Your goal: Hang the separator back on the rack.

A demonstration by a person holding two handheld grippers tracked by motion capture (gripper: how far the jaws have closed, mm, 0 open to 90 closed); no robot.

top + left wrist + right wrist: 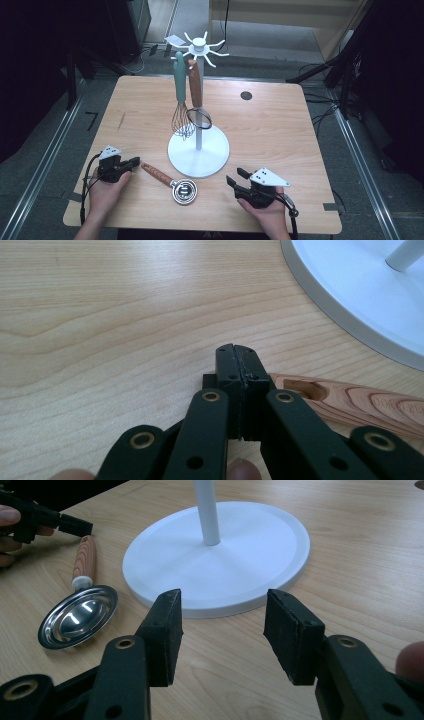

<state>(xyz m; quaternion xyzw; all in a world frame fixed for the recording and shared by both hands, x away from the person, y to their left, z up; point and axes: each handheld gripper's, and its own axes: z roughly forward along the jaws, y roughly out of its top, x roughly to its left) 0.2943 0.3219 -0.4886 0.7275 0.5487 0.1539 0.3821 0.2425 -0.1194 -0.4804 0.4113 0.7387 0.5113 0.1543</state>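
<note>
Left hand (104, 192) low on table, fingers (230, 365) pressed together, empty, beside ladle handle (350, 402).

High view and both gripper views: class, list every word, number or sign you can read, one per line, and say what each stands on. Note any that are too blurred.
"7": a dark mark on the grey floor left of the table.
Engraved lettering on the wooden handle of the ladle, in the left gripper view: too small and blurred to read.
White tag on the utensil stand: no readable text.
</note>
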